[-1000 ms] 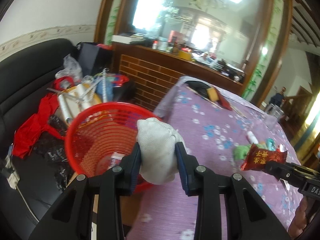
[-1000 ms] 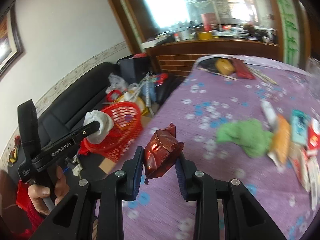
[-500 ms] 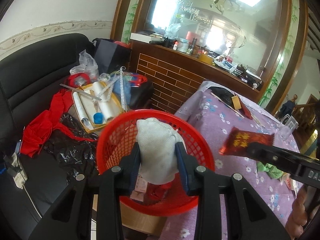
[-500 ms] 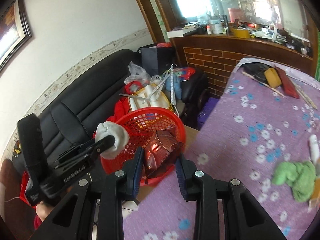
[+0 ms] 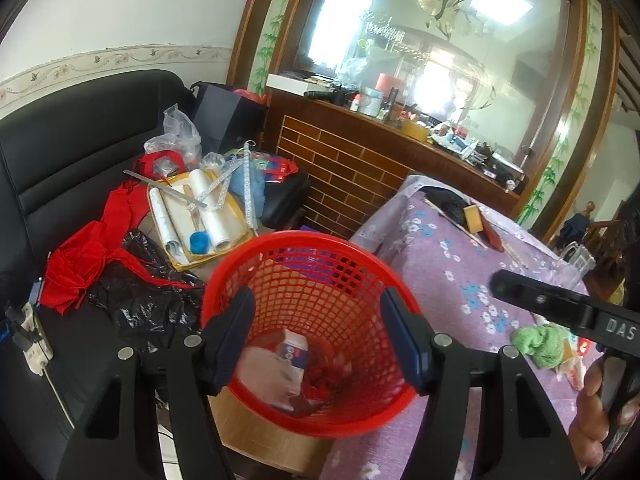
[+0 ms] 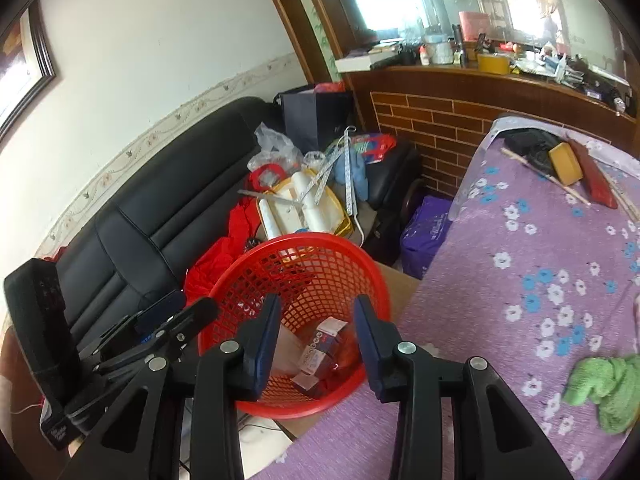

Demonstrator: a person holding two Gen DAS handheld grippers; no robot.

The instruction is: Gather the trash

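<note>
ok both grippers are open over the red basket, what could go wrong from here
The two grippers crowd the same spot: the left gripper and right gripper could knock together on pulling back. The red basket sits on a cardboard box beside the table; a finger catching its rim might tip it.

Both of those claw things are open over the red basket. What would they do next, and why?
Probably swing the right hand-held gripper back toward the green cloth on the purple tablecloth: both stand open and empty above the red basket, and litter remains.
</note>
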